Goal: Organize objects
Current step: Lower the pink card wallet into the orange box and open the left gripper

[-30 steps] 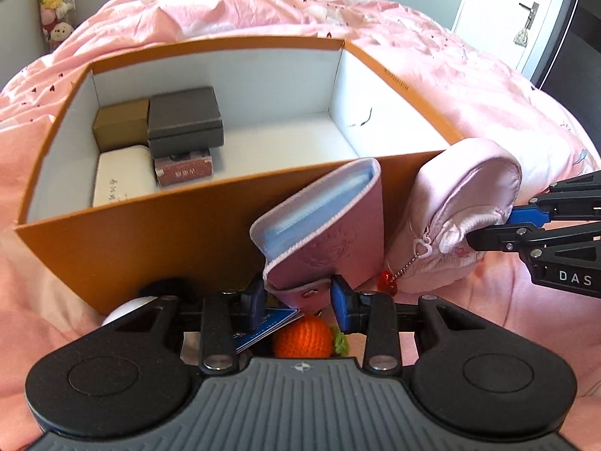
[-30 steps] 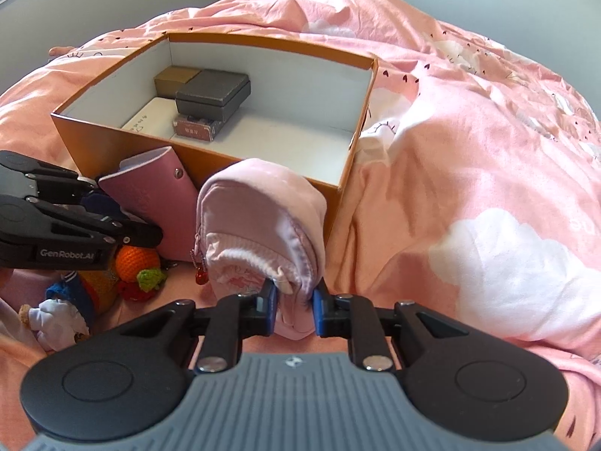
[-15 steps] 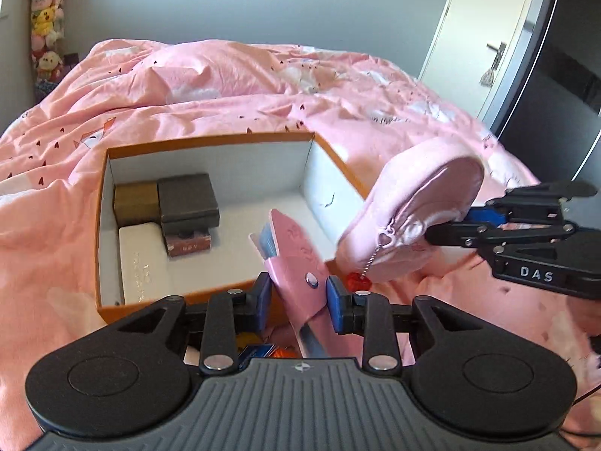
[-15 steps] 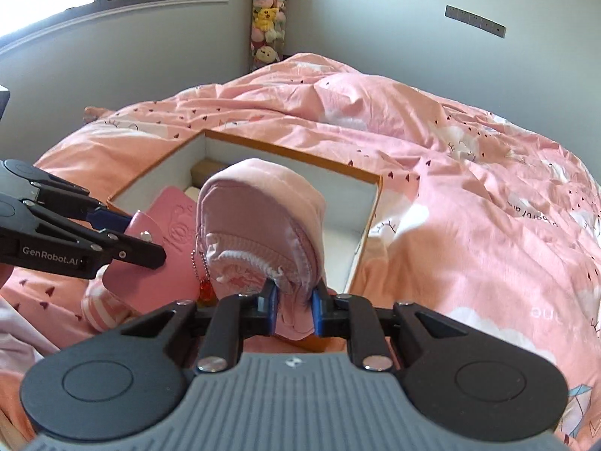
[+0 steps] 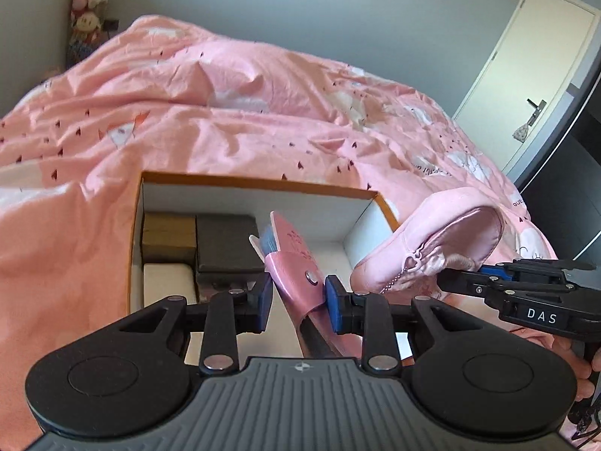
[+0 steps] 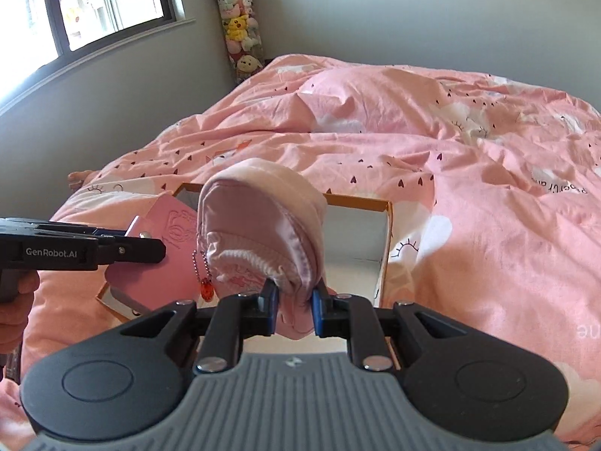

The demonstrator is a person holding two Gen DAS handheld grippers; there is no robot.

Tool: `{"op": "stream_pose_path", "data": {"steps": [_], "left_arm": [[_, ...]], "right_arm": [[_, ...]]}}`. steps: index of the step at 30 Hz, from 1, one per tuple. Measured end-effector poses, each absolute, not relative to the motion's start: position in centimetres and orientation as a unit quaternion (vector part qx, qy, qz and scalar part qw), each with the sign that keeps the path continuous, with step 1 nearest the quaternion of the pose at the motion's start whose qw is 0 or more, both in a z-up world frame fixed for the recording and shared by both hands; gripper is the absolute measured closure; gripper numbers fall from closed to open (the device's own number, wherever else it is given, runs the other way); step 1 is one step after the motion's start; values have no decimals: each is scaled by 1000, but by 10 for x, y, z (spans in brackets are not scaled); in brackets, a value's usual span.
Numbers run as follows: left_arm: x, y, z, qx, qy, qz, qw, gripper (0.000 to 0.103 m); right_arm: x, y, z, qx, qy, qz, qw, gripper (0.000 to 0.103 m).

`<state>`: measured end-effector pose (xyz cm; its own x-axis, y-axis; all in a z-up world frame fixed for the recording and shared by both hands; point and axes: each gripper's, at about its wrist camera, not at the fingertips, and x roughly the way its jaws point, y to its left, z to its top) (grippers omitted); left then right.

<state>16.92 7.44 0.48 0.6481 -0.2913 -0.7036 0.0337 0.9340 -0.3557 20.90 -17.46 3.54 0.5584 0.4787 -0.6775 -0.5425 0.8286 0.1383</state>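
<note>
Box [image 5: 387, 210]: near wall hidden behind left gripper [image 5: 296, 300] body. White case [image 5: 167, 282] partly covered by gripper arm. Wallet [image 5: 291, 259] lower end hidden below fingers. In the right wrist view, pouch [image 6: 259, 233] blocks the box interior; contents not visible. Pouch print too blurred to read.

The left gripper [image 5: 296, 297] has a grey ribbed body flanked by two round black discs, black angled linkage arms fixed with silver screws, and blue pads on its fingers [image 5: 335, 302]. Seen from the side, it carries white "GenRobot.AI" lettering on black. The right gripper [image 6: 294, 302] has the same grey ribbing, black discs, silver screws and blue-padded fingers [image 6: 317, 306]; its side shows a white "DAS" label. Bare skin of the left hand [image 6: 17, 300] shows at the handle.
</note>
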Motion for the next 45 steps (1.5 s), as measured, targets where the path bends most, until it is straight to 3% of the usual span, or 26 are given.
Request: {"op": "stream_pose_path", "data": {"steps": [8, 21, 30, 45], "left_arm": [[199, 89, -53, -200, 504, -90, 835, 69], [218, 79, -82, -109, 600, -71, 789, 68], [208, 67, -77, -24, 598, -64, 799, 59], [203, 78, -35, -6, 521, -42, 852, 61]], "right_arm": [[242, -161, -1, -46, 432, 292, 852, 84], [268, -142, -27, -60, 476, 303, 824, 84], [273, -131, -36, -65, 500, 316, 804, 84], [296, -101, -46, -39, 607, 386, 694, 83]]}}
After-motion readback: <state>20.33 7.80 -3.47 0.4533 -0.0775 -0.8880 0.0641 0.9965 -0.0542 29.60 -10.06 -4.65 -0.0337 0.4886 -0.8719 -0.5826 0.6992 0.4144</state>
